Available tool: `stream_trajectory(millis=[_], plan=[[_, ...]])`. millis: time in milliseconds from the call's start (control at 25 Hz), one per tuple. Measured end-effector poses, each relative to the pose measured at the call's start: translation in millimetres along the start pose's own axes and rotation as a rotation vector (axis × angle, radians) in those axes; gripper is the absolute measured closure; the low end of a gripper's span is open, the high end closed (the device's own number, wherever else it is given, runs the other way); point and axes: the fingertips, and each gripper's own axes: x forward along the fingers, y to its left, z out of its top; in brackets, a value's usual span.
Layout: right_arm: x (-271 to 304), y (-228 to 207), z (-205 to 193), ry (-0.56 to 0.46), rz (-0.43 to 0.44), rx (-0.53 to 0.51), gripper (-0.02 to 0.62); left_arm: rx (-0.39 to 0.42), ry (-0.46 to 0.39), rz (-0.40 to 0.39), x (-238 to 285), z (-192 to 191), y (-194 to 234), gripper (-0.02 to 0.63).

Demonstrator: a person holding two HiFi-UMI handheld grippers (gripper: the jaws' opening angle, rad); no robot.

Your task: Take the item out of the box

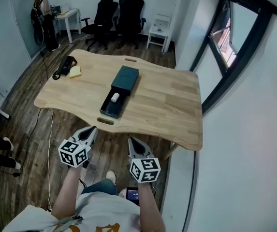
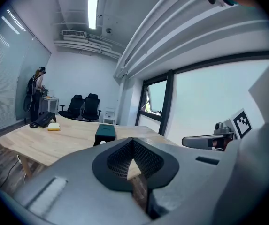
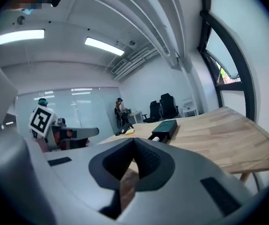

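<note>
On the wooden table lies a dark green box with its drawer slid out toward me. A small white item rests in the drawer. The box appears far off in the left gripper view, and the box with the white item at its open end appears in the right gripper view. My left gripper and right gripper hover side by side short of the table's near edge, both shut and empty. The jaws of the left gripper and right gripper meet at their tips.
A black device and a yellow pad lie at the table's far left corner. Behind the table stand two office chairs and a white side table. A person stands at a desk, back left. A window wall runs along the right.
</note>
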Motion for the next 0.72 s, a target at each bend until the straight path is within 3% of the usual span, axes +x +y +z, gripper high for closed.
stream_trajectory(millis=[200,320,400,560,720], plan=[[17,-19,-4,0.024,-0.074,-0.081,0.591,-0.008,-0.004,0.039,24,-2,22,0.604],[37,-39,8,-0.004,-0.078,-0.054,0.591,-0.011,0.01,0.064,48,-7,39,0.604],[59,-54,16,-0.009,-0.081,-0.047,0.591,-0.013,0.023,0.073,70,-9,54,0.604],[120,-79,26,0.054,-0.098,-0.135,0.591,-0.032,0.026,0.092,119,1,93,0.604],[177,-99,40,0.072,-0.122,-0.13,0.591,-0.031,0.028,0.086,163,19,130,0.604]])
